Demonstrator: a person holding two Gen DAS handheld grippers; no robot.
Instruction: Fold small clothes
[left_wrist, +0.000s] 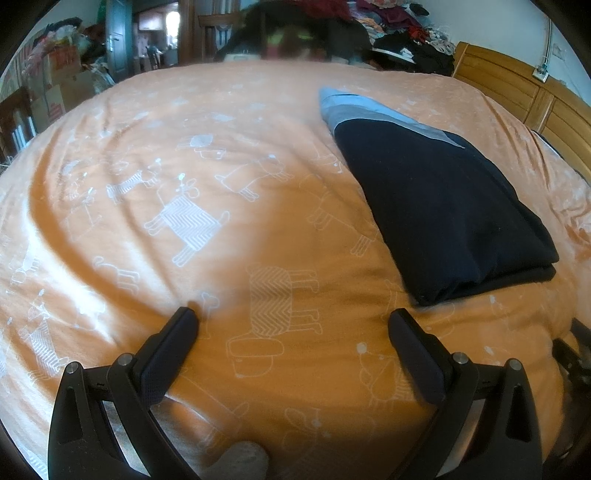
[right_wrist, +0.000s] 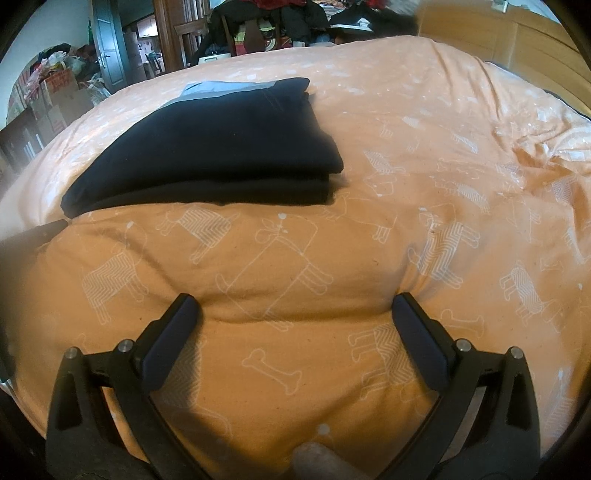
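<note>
Left wrist view: my left gripper has its fingers spread wide with nothing between them, hovering low over the orange bedspread with its white dog drawings. I see the folded dark garment lying flat on the bedspread, ahead and to the right of that gripper, apart from its fingers. The garment's far end shows grey and light blue bands. Beyond the far edge of the bed sits a heap of clothes, and a wooden headboard stands to the right of the garment.

Right wrist view: my right gripper also has its fingers wide apart and holds nothing, close above the bedspread. From here the folded garment lies ahead and to the left of the gripper, its layered edge facing me. A bone drawing on the cloth shows between the fingers.
</note>
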